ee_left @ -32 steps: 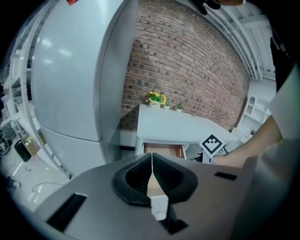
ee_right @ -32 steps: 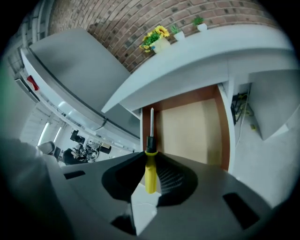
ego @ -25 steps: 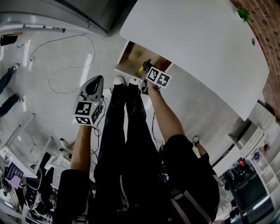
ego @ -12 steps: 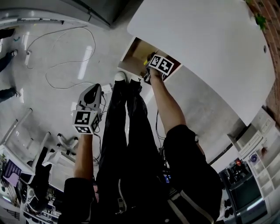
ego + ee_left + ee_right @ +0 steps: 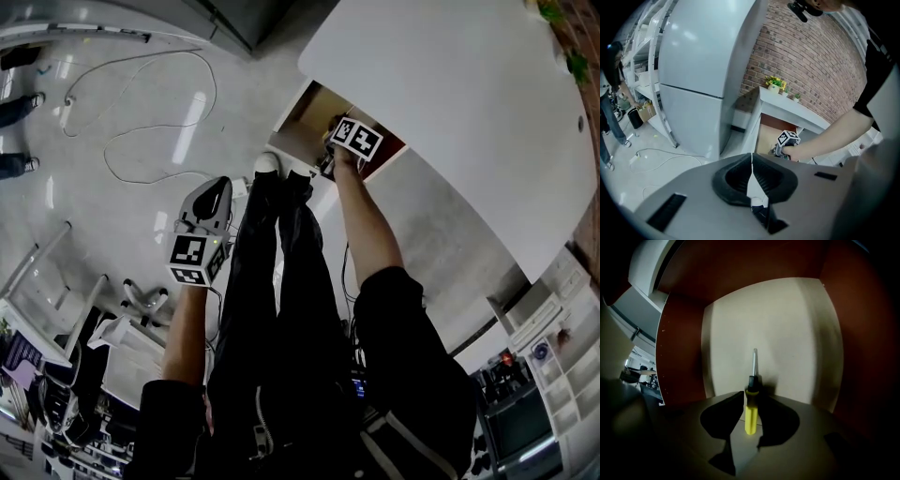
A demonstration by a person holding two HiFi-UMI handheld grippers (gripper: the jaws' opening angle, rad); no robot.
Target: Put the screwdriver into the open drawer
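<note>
In the head view, a thin white cable loops over the glossy grey floor at ten o'clock. At nine o'clock of the frame's centre, the left gripper hangs above that floor. Its own view shows its dark pads pressed together with nothing between them. The person's black trousers run down the middle. At twelve o'clock the open wooden drawer with a pale bottom and red-brown walls stands out from under the white rounded table top. The right gripper reaches into the drawer, pointing steeply down. In its view the jaws are opening. The yellow-handled screwdriver stands between them with its metal shaft pointing to twelve o'clock, over the drawer bottom, and its shadow falls there at its one o'clock.
</note>
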